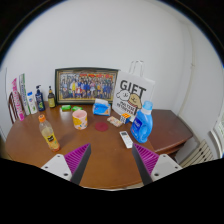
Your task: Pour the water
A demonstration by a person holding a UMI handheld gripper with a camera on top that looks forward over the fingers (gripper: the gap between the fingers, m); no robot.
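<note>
Wooden table (105,160), upright blue bottle (143,124) beyond open hand-held gripper (111,160)

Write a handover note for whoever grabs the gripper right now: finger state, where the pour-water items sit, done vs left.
Gripper: open, holding nothing, hovering above the near part of the wooden table.
Job items: blue bottle upright beyond the right finger; orange cup near the table's middle, beyond the fingers; orange-capped bottle standing beyond the left finger. I cannot tell which bottle is the water source.
Other: framed photo and a "GIFT" bag against the wall.
Done: nothing visible; no item gripped.
Left: likely grasp a bottle, pour into the cup, set it back.
</note>
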